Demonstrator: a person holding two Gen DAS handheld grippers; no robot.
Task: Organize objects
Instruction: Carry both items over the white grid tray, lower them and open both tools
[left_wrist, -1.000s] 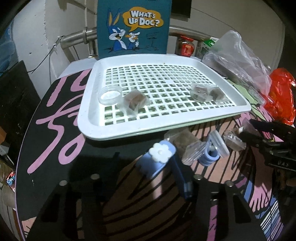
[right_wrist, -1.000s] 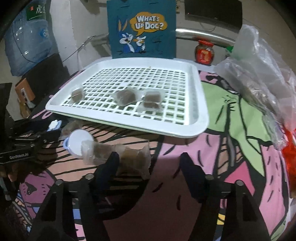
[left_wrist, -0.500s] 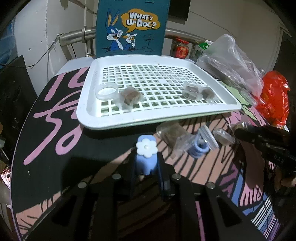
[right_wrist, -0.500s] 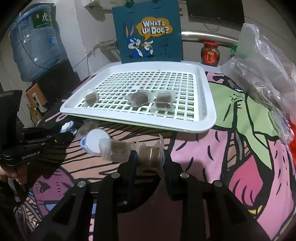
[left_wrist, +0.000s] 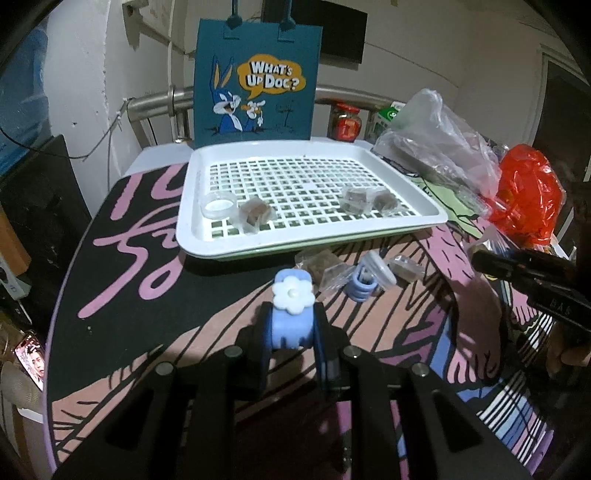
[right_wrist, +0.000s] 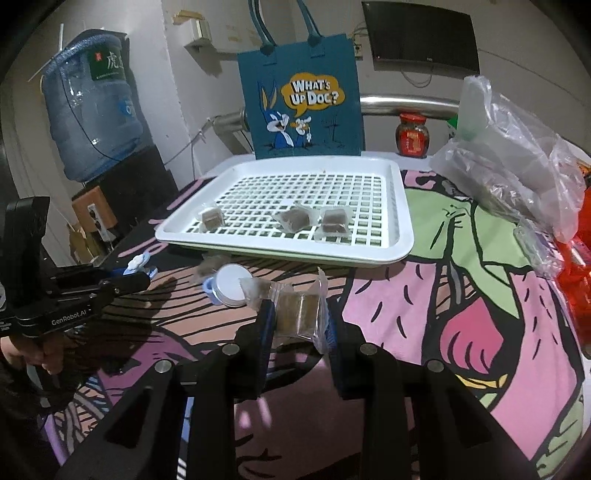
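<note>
My left gripper (left_wrist: 291, 332) is shut on a blue hair clip with a white flower (left_wrist: 291, 314), held above the table in front of the white slotted tray (left_wrist: 258, 251). My right gripper (right_wrist: 299, 325) is shut on a clear packet of brown cubes (right_wrist: 295, 306), held above the table in front of the tray (right_wrist: 402, 221). The tray holds a clear round lid (left_wrist: 218, 205) and three wrapped brown cubes (left_wrist: 255, 216) (left_wrist: 352, 199) (left_wrist: 384, 201). On the table lie a blue coil hair tie (left_wrist: 360, 286), a white lid (right_wrist: 231, 284) and more wrapped cubes (left_wrist: 319, 264).
A blue "What's Up Doc?" bag (left_wrist: 255, 85) stands behind the tray. Clear plastic bags (left_wrist: 439, 147) and a red bag (left_wrist: 528, 199) lie at the right. A red jar (right_wrist: 413, 136) and a water bottle (right_wrist: 92, 107) stand at the back. A phone (left_wrist: 31, 358) lies at the left edge.
Both grippers went from open to shut. The left one closed on the blue flower clip, the right one on the packet of brown cubes, and both lifted them off the table.
</note>
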